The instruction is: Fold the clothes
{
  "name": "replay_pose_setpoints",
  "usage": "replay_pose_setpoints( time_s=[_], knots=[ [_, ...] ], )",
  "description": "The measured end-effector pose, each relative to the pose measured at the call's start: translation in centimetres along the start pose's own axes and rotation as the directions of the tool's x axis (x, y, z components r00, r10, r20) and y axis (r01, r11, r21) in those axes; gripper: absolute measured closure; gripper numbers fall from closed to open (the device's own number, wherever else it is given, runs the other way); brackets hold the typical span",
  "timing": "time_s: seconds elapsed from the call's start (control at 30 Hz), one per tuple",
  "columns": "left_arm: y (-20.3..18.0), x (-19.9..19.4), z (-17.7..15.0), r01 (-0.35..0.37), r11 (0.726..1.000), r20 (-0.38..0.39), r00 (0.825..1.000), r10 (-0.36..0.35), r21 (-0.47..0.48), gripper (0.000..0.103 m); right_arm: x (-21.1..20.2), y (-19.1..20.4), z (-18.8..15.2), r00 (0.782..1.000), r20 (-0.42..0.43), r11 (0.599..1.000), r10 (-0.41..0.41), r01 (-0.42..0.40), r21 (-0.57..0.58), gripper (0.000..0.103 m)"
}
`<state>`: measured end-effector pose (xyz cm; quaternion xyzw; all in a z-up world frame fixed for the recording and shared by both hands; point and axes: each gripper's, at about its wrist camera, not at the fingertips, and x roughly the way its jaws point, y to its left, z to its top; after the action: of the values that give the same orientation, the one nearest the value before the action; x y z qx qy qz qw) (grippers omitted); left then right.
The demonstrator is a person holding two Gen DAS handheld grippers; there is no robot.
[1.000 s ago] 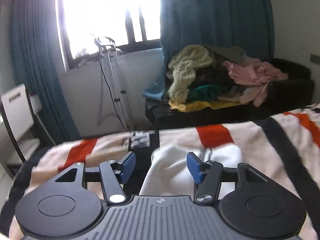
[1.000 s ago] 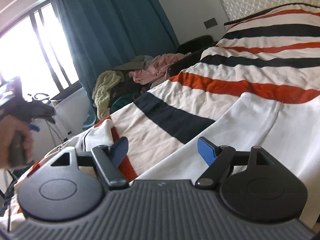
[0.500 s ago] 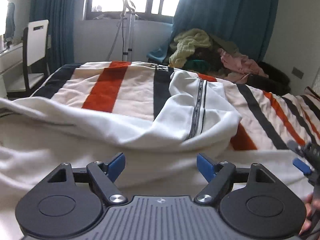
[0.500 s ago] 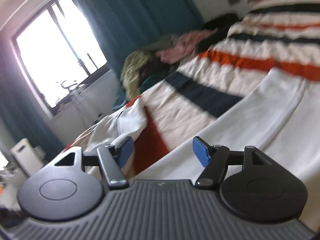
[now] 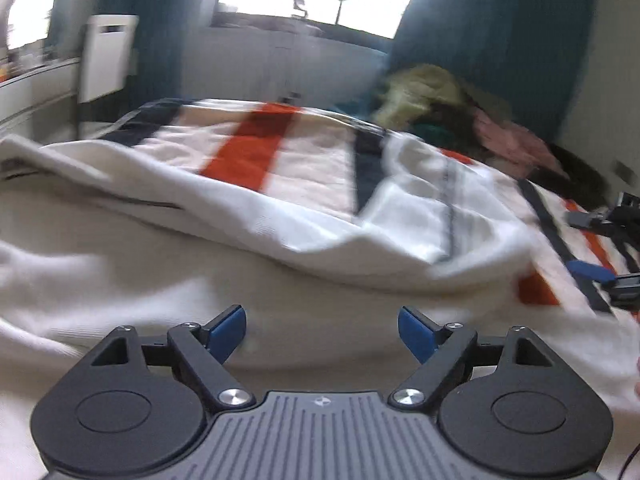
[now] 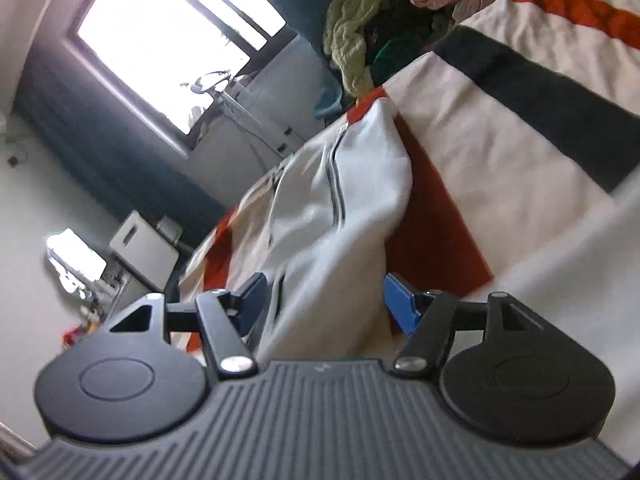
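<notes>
We've got both claws wide open and holding nothing, left gripper [image 5: 320, 330] low over the white zip jacket [image 5: 420, 216] sprawled on the striped blanket [image 5: 248, 152], right gripper [image 6: 322, 300] probably nearing its sleeve, so pinch one layer only.

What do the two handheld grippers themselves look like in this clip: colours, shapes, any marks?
Both match. The left gripper and right gripper each have a grey ribbed body, two black rounded discs, black link arms with silver screws, and blue pads on the fingertips. A tiny emblem sits on the ribbed body. No cables or sleeves show clearly.
</notes>
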<state>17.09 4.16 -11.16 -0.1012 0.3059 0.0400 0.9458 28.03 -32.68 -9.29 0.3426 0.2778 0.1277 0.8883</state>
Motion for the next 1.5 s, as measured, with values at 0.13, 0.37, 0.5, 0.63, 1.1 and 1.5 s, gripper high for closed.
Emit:
replay_pose_setpoints(
  time_s=[0.13, 0.37, 0.5, 0.63, 1.1, 1.5],
  knots=[
    [0.6, 1.5, -0.4, 0.000, 1.000, 0.041, 0.999, 0.001, -0.027, 0.017, 6.8, 0.9, 5.0, 0.990, 0.040, 0.976, -0.136, 0.141, -0.165, 0.035],
    [0.1, 4.0, -1.1, -0.024, 1.000, 0.145, 0.989, 0.025, -0.006, 0.008, 20.2, -2.4, 11.0, 0.974, -0.016, 0.955, -0.224, 0.216, -0.205, 0.035],
    [0.9, 5.4, -1.0, -0.012, 0.997, 0.154, 0.988, 0.023, -0.072, 0.004, 25.2, -2.0, 11.7, 0.950, -0.036, 0.908, -0.309, 0.284, -0.307, 0.066],
    [1.1, 5.4, -1.0, -0.010, 0.996, 0.178, 0.984, 0.026, -0.091, 0.004, 23.6, 1.7, 12.9, 0.958, 0.116, 0.867, -0.264, 0.288, -0.408, 0.094],
    [1.4, 3.1, -0.8, 0.031, 0.995, 0.160, 0.987, -0.016, -0.094, 0.005, 3.5, -1.6, 17.6, 0.633, 0.519, 0.650, -0.575, 0.739, -0.180, 0.094],
    [2.4, 3.8, 0.0, -0.007, 0.993, 0.114, 0.993, 0.021, -0.122, 0.005, -4.0, -4.8, 13.6, 0.685, 0.470, 0.759, -0.557, 0.649, -0.046, 0.094]
  ],
)
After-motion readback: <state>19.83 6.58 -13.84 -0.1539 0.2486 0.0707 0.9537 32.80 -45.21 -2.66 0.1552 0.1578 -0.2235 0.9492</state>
